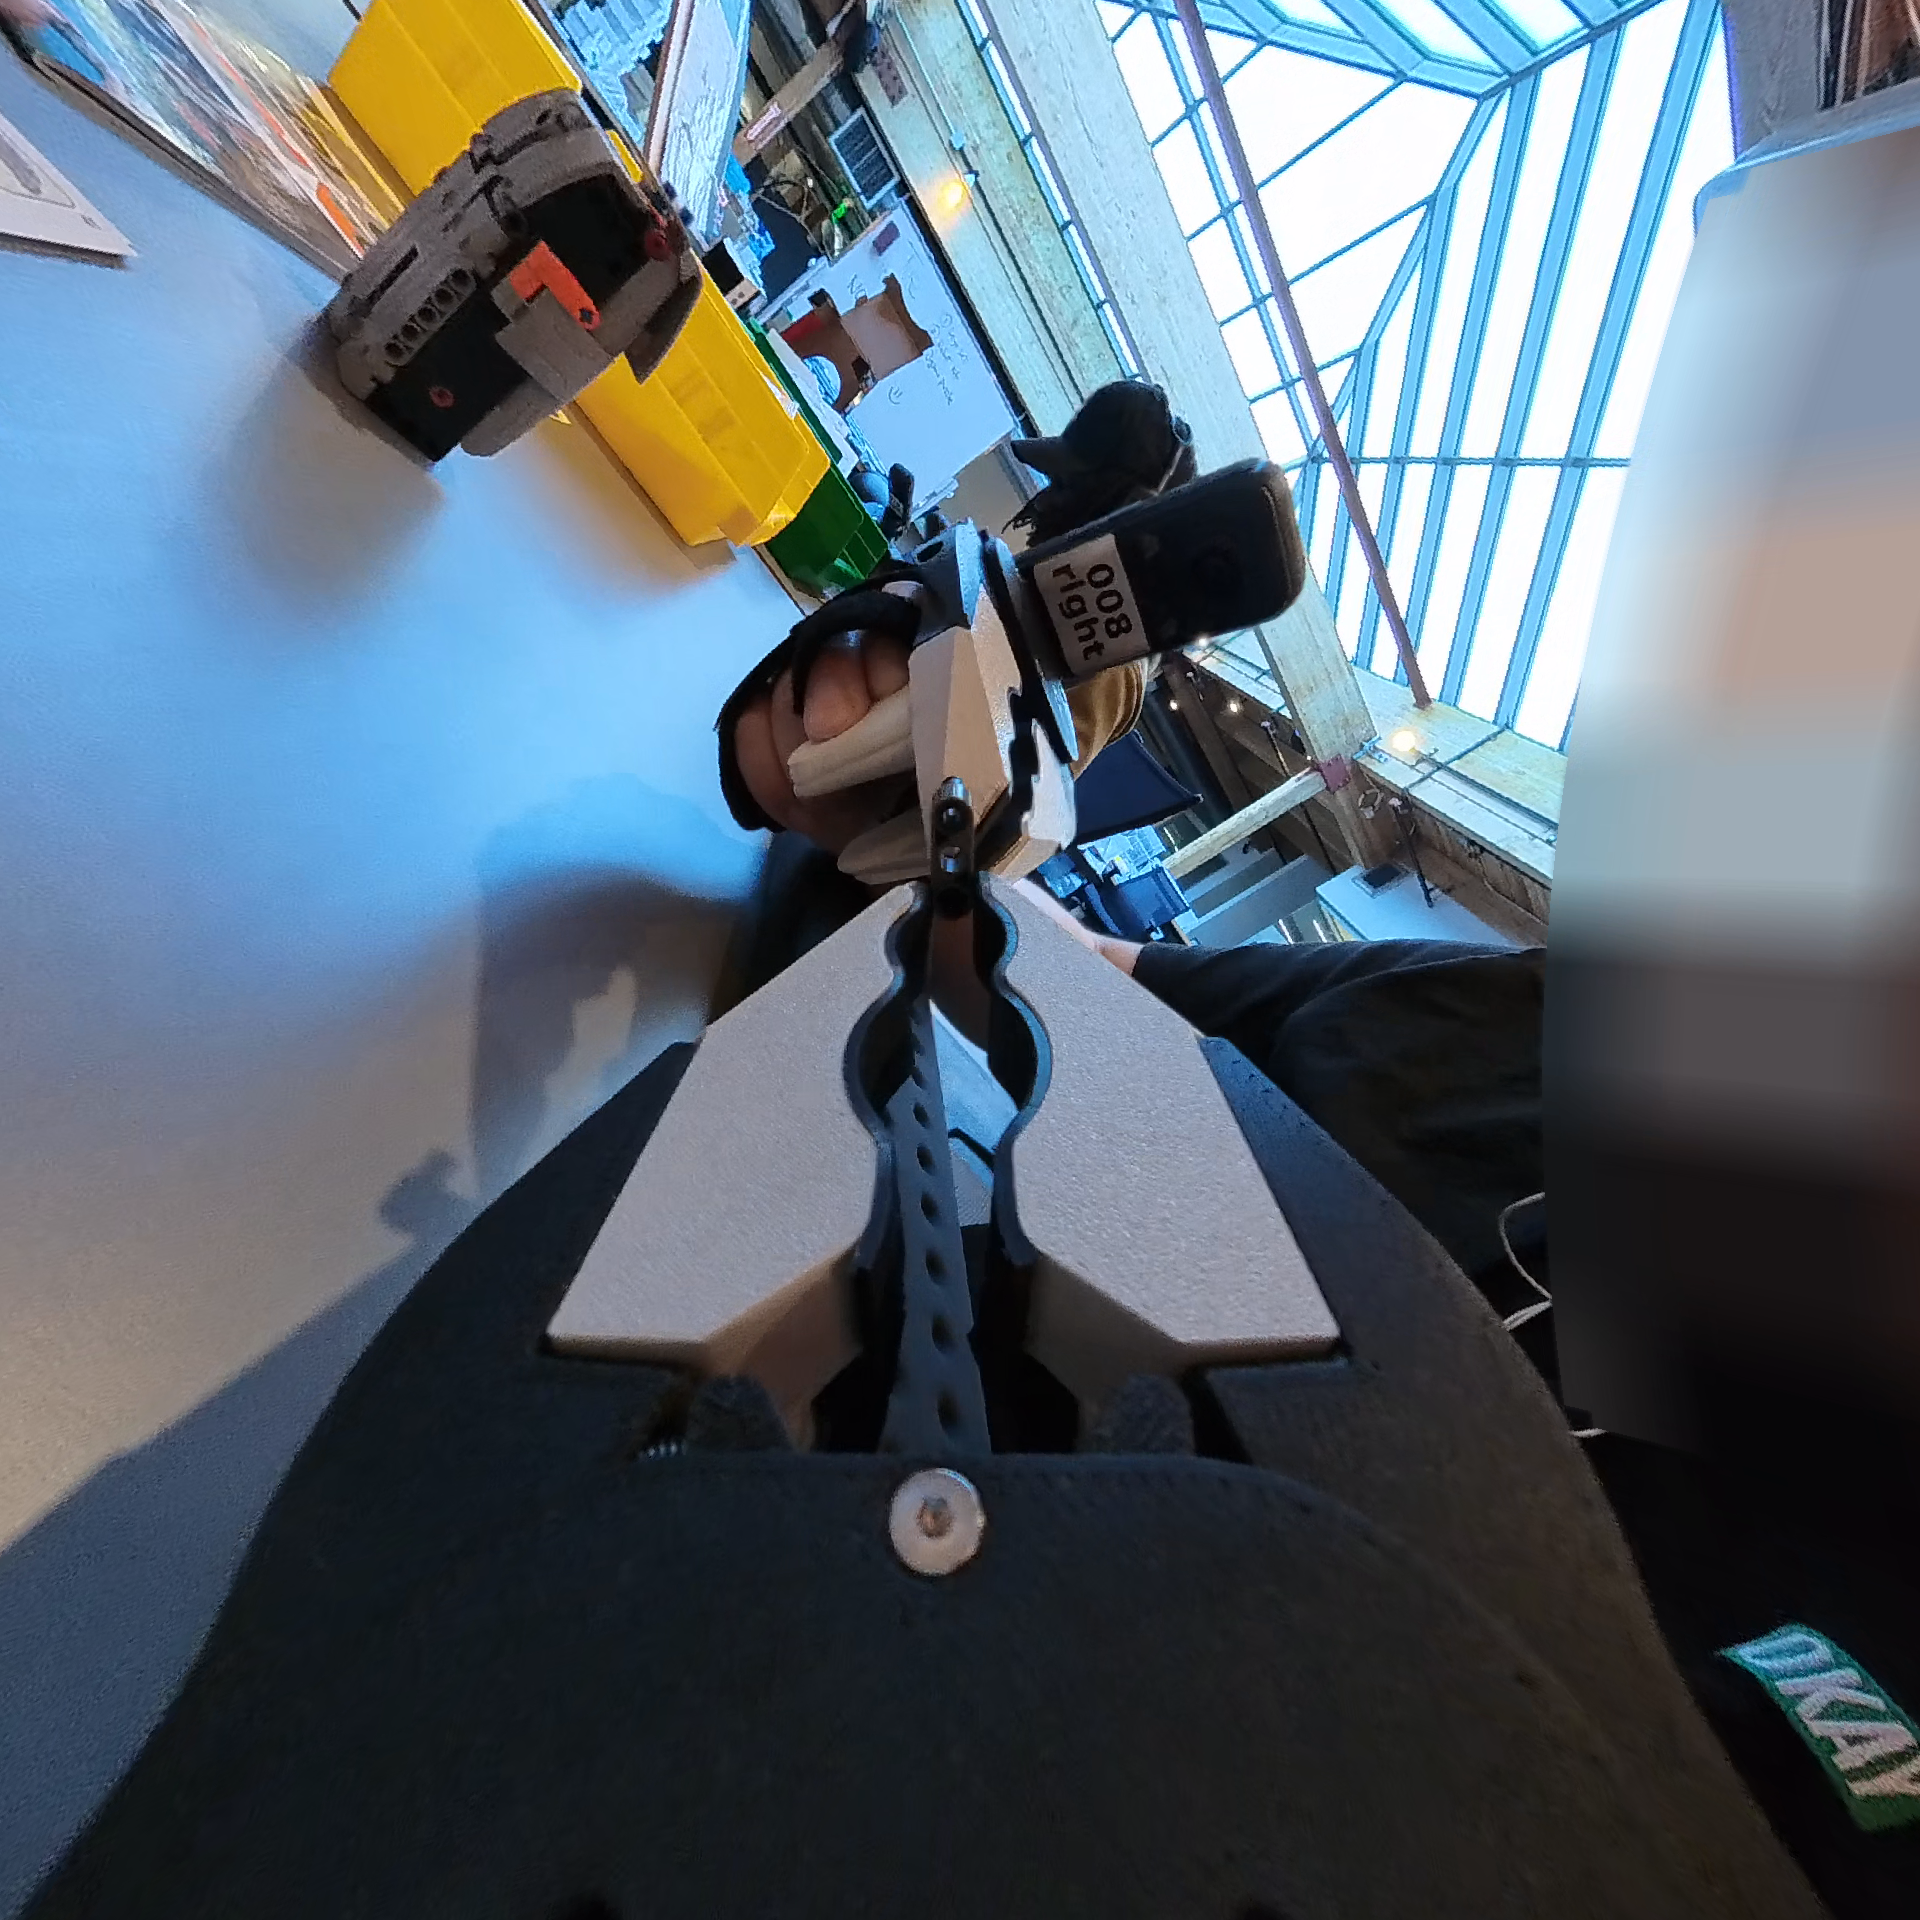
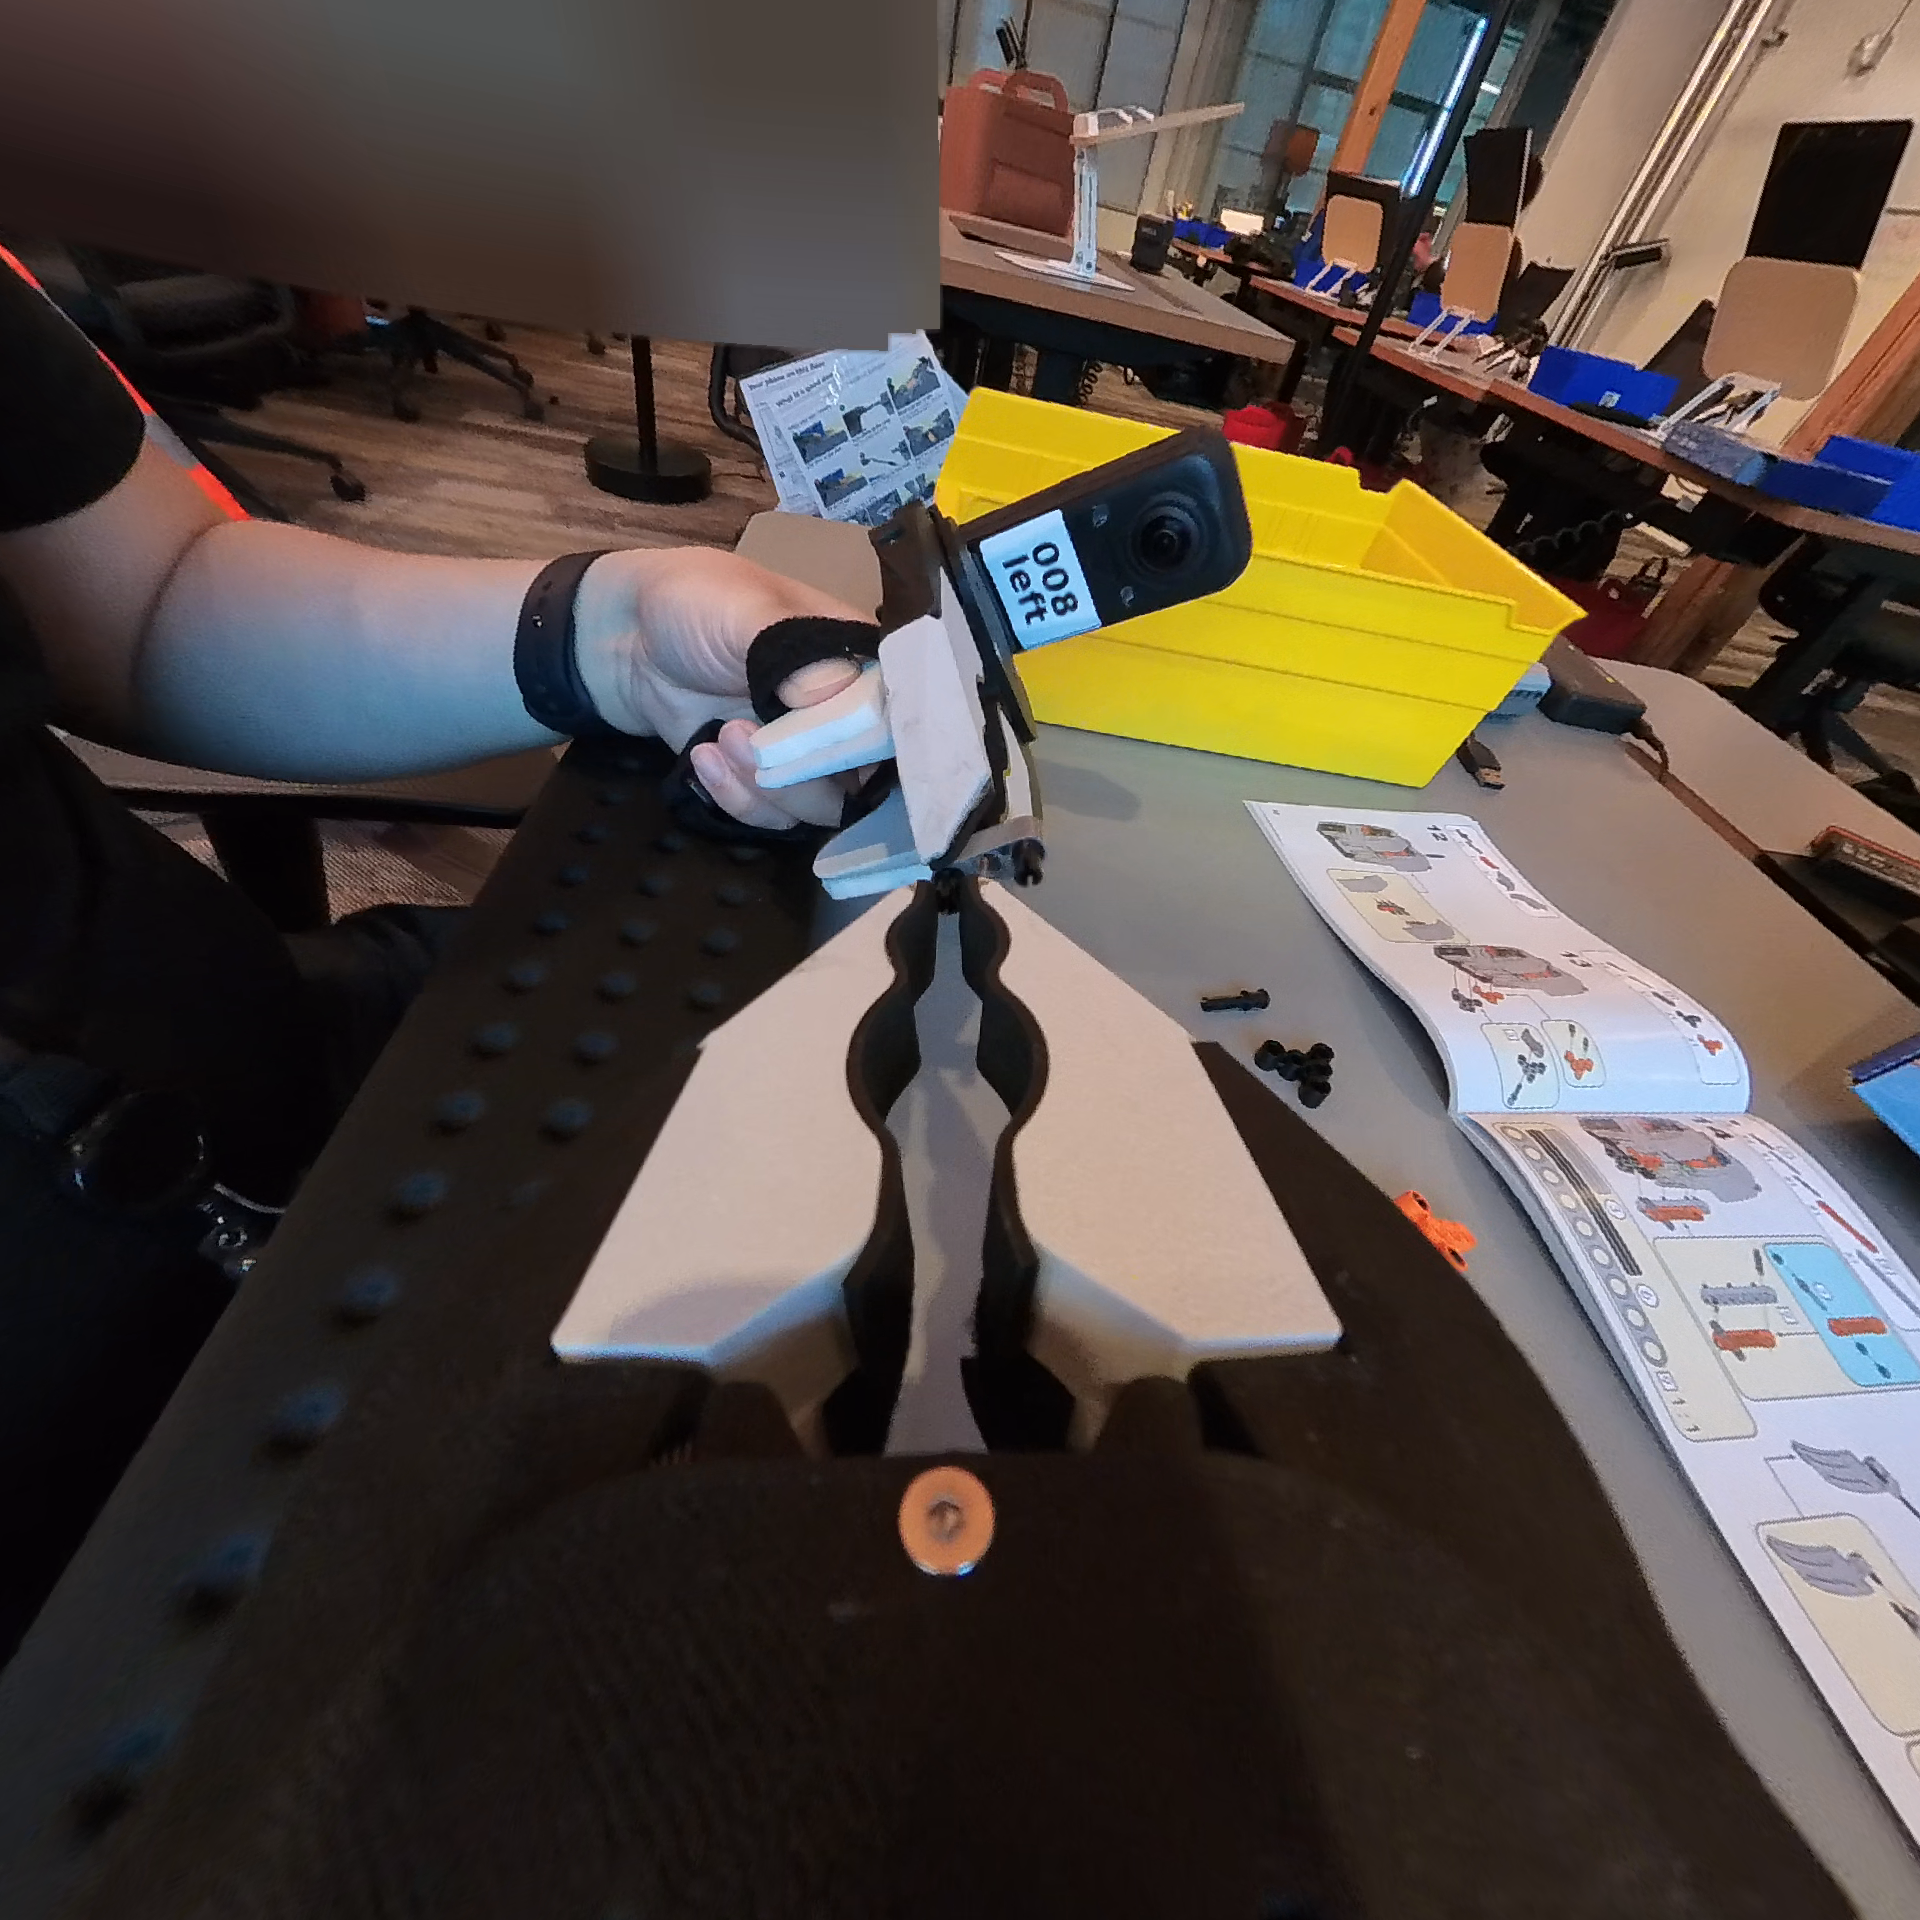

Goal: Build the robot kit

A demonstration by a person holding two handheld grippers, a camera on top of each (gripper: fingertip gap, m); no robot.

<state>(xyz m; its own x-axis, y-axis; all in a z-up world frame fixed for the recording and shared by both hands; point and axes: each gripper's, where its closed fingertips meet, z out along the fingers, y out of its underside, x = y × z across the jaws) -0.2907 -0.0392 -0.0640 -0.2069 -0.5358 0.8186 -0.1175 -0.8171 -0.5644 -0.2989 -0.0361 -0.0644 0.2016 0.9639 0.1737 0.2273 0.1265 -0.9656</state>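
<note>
My left gripper (image 1: 951, 904) is shut on a long dark grey beam with holes (image 1: 930, 1195) that runs back between its fingers. My right gripper (image 2: 948, 899) is shut on a small black pin (image 2: 948, 888) at its fingertips. The two grippers meet tip to tip above the grey table (image 2: 1195, 914). In the left wrist view the right gripper (image 1: 987, 831) holds the pin (image 1: 951, 821) right at the beam's end. In the right wrist view the left gripper (image 2: 987, 831) shows the beam's end (image 2: 1013, 831) with a black pin (image 2: 1029, 862) in it.
A grey, black and orange brick vehicle (image 1: 499, 281) stands by yellow bins (image 1: 707, 416) and a green bin (image 1: 831, 530). An open instruction booklet (image 2: 1558, 1039), loose black pins (image 2: 1294, 1065) and an orange piece (image 2: 1439, 1226) lie to the right. A yellow bin (image 2: 1299, 644) stands behind. The grippers are tip to tip, or close to it.
</note>
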